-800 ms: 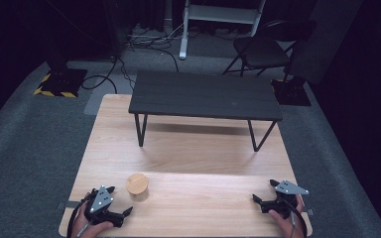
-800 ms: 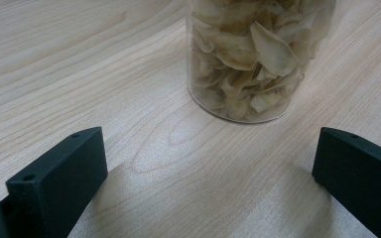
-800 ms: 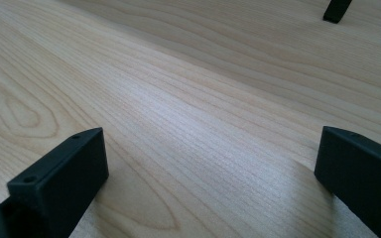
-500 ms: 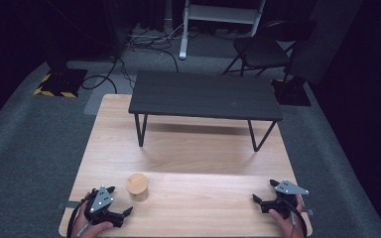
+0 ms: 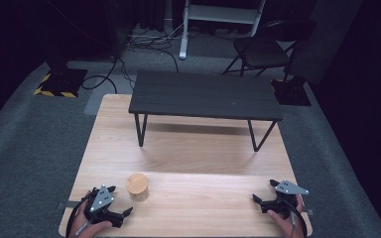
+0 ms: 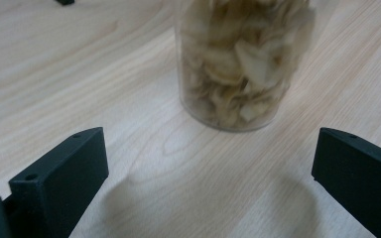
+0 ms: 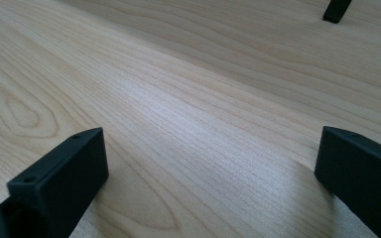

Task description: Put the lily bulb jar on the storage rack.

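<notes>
You are working at a light wooden table (image 5: 188, 148); a low black bench (image 5: 206, 94) is standing on its far half, and beyond it grey carpet, a folding chair (image 5: 260, 49) and floor cables are lying in a dark room. Your left gripper (image 5: 115, 201) is resting at the near left edge with its jaws spread wide, holding nothing. Your right gripper (image 5: 263, 193) is sitting at the near right edge, jaws equally wide and empty over bare wood. A clear jar (image 6: 240, 59) with a wooden lid (image 5: 137, 183) is standing upright just beyond your left gripper, long axis vertical, packed with pale flakes.
</notes>
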Available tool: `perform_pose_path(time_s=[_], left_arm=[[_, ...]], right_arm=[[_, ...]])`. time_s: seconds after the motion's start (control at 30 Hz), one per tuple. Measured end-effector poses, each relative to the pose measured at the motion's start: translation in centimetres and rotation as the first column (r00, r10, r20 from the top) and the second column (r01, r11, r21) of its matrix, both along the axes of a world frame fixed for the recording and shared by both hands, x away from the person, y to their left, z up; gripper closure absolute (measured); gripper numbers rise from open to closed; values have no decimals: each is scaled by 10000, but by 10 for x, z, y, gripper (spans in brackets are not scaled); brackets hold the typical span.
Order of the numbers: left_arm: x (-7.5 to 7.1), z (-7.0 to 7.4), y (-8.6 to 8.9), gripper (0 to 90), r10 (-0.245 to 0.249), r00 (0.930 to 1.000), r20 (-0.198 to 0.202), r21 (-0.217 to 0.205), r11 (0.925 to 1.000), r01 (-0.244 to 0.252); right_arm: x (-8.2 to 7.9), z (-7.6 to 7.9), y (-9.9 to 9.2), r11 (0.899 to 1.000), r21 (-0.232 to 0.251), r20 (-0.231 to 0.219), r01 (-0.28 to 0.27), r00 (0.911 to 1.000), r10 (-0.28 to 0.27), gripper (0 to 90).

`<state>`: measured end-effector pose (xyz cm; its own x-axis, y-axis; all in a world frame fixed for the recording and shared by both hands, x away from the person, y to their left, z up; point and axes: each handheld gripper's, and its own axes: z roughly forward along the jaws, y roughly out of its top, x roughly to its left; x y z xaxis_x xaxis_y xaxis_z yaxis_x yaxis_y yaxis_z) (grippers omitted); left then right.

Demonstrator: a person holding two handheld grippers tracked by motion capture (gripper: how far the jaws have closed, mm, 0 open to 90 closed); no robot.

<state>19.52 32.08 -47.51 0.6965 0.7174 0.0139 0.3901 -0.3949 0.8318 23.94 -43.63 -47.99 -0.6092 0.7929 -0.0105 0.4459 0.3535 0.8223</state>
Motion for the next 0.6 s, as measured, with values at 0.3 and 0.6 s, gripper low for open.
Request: perform_pose_path(time_s=[0.3, 0.6], left_arm=[[15, 21, -15, 9, -355, 9993, 72, 406, 9986, 351], [38, 47, -26, 9, -940, 9956, -10, 584, 9939, 939]], right_arm=[[0, 0, 0, 10000, -2, 1, -24, 10000, 24, 0], [0, 0, 0, 10000, 4, -6, -38, 10000, 38, 0]])
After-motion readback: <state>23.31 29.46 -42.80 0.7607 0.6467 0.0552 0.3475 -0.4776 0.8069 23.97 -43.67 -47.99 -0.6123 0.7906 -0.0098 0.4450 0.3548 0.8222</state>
